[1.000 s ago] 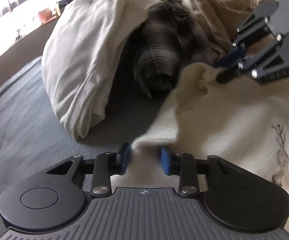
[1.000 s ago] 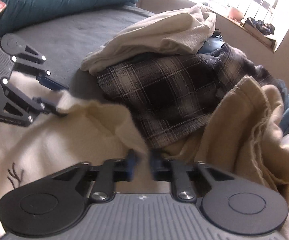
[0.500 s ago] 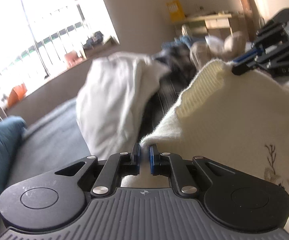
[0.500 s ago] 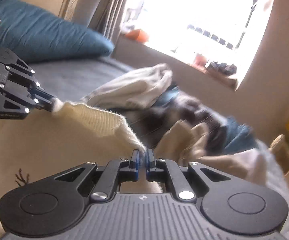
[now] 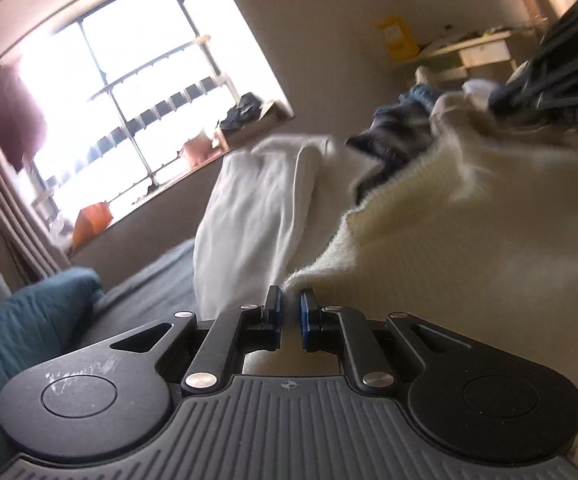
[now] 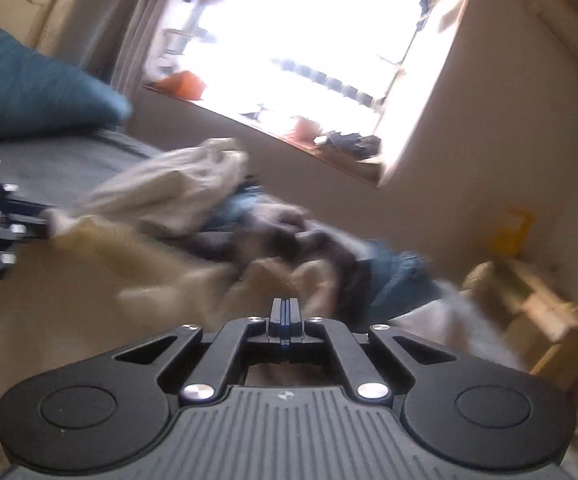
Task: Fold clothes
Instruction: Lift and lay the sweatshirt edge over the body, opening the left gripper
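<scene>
Altogether two grippers and one cream knit sweater [image 5: 469, 240] are at work. The left gripper [image 5: 289, 308] has its jaws drawn close with a narrow gap, and a fuzzy corner of the sweater's ribbed hem sits pinched between the tips. The right gripper [image 6: 285, 312] has its jaws pressed flat together; from its own view no cloth shows between them (the frame is badly blurred), and in the left view its tips are smeared, so whether it grips the sweater I cannot tell. The sweater spreads from the left jaws off to their right and up toward the right gripper [image 5: 557, 80].

Beyond the left jaws stands one heap of laundry: one white garment [image 5: 261, 208] straight ahead, one dark plaid shirt [image 5: 393, 136] ahead and to the right, one tan garment [image 6: 289, 276] just past the right jaws. One teal pillow [image 5: 29, 320] lies far to the left of the left jaws on the grey bedcover [image 5: 149, 280], and one bright window [image 5: 129, 92] fills the wall above it.

Compared with half a second ago, both cameras tilt higher, showing more window and wall. The sweater's edge between the grippers, taut then, now looks slacker and rumpled. The right jaws, narrowly parted around cloth then, are now fully closed.
</scene>
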`<move>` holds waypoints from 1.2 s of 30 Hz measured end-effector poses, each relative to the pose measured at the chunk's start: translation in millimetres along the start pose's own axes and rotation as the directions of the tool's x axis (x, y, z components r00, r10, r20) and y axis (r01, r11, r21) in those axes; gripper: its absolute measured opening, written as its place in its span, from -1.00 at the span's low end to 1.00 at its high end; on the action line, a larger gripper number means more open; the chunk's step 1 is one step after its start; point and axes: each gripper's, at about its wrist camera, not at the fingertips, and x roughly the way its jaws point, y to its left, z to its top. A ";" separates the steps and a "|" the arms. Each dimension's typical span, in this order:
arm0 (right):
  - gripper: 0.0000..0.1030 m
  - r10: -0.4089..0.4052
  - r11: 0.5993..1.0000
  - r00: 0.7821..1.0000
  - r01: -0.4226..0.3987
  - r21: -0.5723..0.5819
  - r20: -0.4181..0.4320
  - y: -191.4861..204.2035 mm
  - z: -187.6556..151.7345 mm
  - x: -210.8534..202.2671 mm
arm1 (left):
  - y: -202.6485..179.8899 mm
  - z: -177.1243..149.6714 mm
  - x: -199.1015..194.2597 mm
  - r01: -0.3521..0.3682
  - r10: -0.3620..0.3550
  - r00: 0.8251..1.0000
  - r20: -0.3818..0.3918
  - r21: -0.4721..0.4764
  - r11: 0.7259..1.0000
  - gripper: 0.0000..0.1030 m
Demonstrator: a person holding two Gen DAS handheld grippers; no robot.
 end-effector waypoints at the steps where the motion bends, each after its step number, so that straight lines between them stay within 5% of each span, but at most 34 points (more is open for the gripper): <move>1: -1.00 -0.007 1.000 1.000 0.007 0.007 -0.014 -4.2 -0.7 4.0 | -0.9 -1.3 4.7 0.000 0.000 1.000 -0.014 0.004 1.000 -0.83; 4: -1.00 0.014 0.997 0.998 -0.010 0.078 -0.059 -19.7 -0.6 15.5 | -1.6 -5.9 19.0 0.046 -0.045 0.996 -0.079 0.016 0.999 -0.72; 7: -1.00 0.065 0.990 0.995 -0.055 0.127 -0.071 -28.4 2.8 9.8 | 18.5 -5.0 19.8 0.096 -0.110 0.986 -0.128 -0.111 0.989 -0.44; 9: -0.98 0.113 0.985 0.991 -0.103 0.140 -0.066 -31.3 2.8 0.7 | 36.5 -2.4 16.7 0.116 -0.146 0.981 -0.131 -0.210 0.971 -0.06; 11: -0.98 0.139 0.984 0.987 -0.129 0.126 -0.078 -31.3 0.9 -7.6 | 57.9 0.1 13.6 0.110 -0.158 0.977 -0.140 -0.306 0.946 0.11; 14: -0.97 0.186 0.976 0.977 -0.172 0.133 -0.104 -31.5 -1.4 -24.0 | 98.0 4.1 2.4 0.088 -0.175 0.970 -0.169 -0.426 0.900 0.12; 17: -0.97 0.312 0.934 0.938 -0.275 0.227 -0.149 -40.4 -3.5 -43.1 | 136.7 8.4 -24.3 0.073 -0.181 0.967 -0.182 -0.482 0.873 0.13; 19: -0.97 0.408 0.895 0.894 -0.350 0.277 -0.186 -39.2 -7.3 -59.1 | 161.2 14.3 -52.0 0.045 -0.149 0.968 -0.199 -0.451 0.892 0.13; 22: -0.97 0.500 0.848 0.837 -0.421 0.321 -0.224 -17.5 -5.8 -67.0 | 196.0 29.1 -91.7 -0.080 -0.010 0.967 -0.254 -0.341 0.937 0.14; 25: -0.97 0.564 0.811 0.786 -0.470 0.348 -0.253 14.8 -0.3 -66.3 | 221.2 46.9 -133.7 -0.247 0.196 0.945 -0.263 -0.177 0.953 0.24; 28: -0.97 0.625 0.770 0.729 -0.515 0.377 -0.280 47.1 5.1 -65.5 | 222.3 51.1 -159.8 -0.237 0.212 0.936 -0.280 -0.058 0.970 0.37; 30: -0.97 0.663 0.740 0.688 -0.543 0.396 -0.296 68.6 8.7 -65.0 | 197.9 31.8 -173.2 -0.107 0.083 0.940 -0.331 -0.053 0.993 0.40; 32: -0.97 0.699 0.710 0.644 -0.568 0.417 -0.311 90.1 12.4 -64.5 | 165.8 5.3 -186.7 0.050 -0.078 0.924 -0.376 -0.082 0.995 0.40; 36: -0.97 0.761 0.647 0.555 -0.608 0.459 -0.337 131.6 19.1 -59.5 | 82.1 -65.7 -211.8 0.339 -0.404 0.837 -0.368 -0.230 0.912 0.39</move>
